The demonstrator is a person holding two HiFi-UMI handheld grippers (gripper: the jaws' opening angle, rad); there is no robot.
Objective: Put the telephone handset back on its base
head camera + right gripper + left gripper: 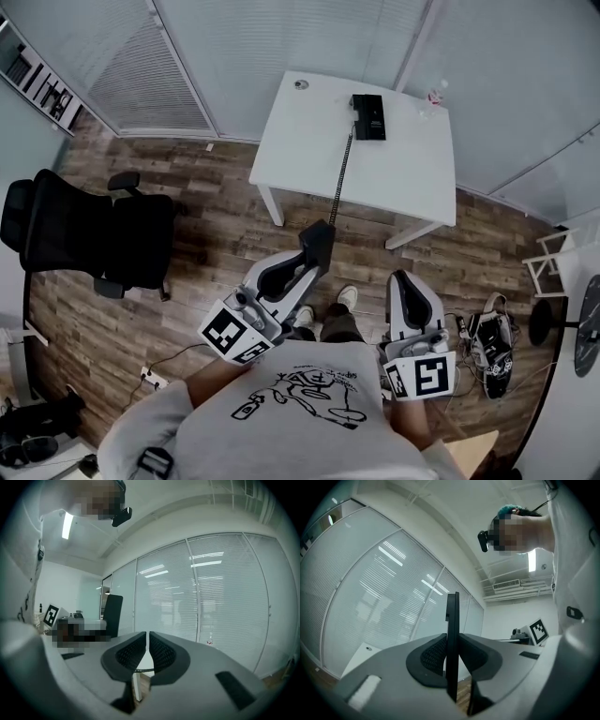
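The black telephone base (369,116) lies near the far edge of the white table (309,150). A coiled cord (342,173) runs from it off the table's near edge to the black handset (317,246). My left gripper (314,251) is shut on the handset, holding it in the air in front of the table, well short of the base. In the left gripper view the handset (452,634) stands edge-on, pinched between the pads of the left gripper (451,656). My right gripper (403,279) hangs beside it, and in its own view the right gripper (147,651) is shut with nothing held.
A black office chair (84,234) stands to the left on the wood floor. Shoes (494,342) and a white rack (553,262) are at the right. A small bottle (436,94) and a round fitting (300,84) sit on the table's far side.
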